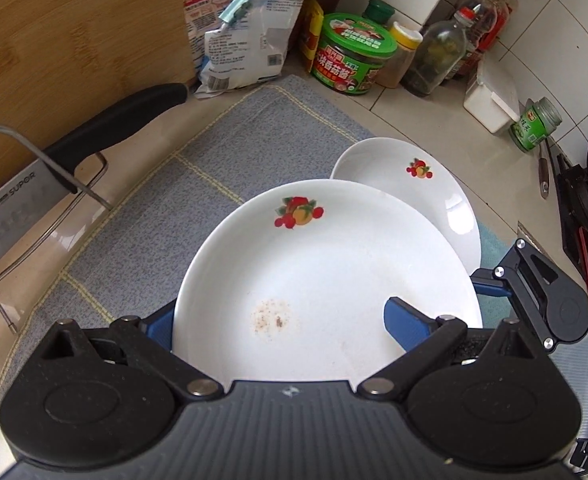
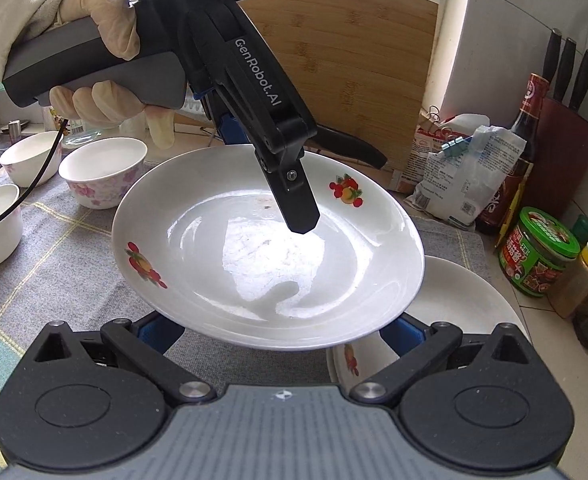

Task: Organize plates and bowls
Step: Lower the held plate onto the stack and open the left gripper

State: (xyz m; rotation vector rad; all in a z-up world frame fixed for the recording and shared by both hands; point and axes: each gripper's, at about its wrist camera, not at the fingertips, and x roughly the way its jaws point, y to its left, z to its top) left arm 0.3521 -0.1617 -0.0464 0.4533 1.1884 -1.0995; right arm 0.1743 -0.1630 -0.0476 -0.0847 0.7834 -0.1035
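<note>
A white plate with fruit prints [image 1: 326, 264] is held above a grey checked mat. My left gripper [image 1: 281, 320] is shut on its near rim: one blue finger lies on top of the plate [image 1: 406, 324], the other is under it. In the right wrist view the same plate [image 2: 253, 256] hangs tilted, with the left gripper's finger [image 2: 298, 204] over it. My right gripper [image 2: 281, 332] is under the plate's near edge; its fingertips are hidden. A second fruit-print plate [image 1: 414, 184] lies on the mat behind and to the right; it also shows in the right wrist view [image 2: 466, 304].
Three flowered bowls [image 2: 101, 172] stand on the mat [image 1: 221, 152] at left. A cleaver in a wire rack [image 1: 17, 208], a wooden board [image 1: 73, 32], bags, jars and bottles [image 1: 354, 56] line the counter back. A knife block [image 2: 570, 92] stands at right.
</note>
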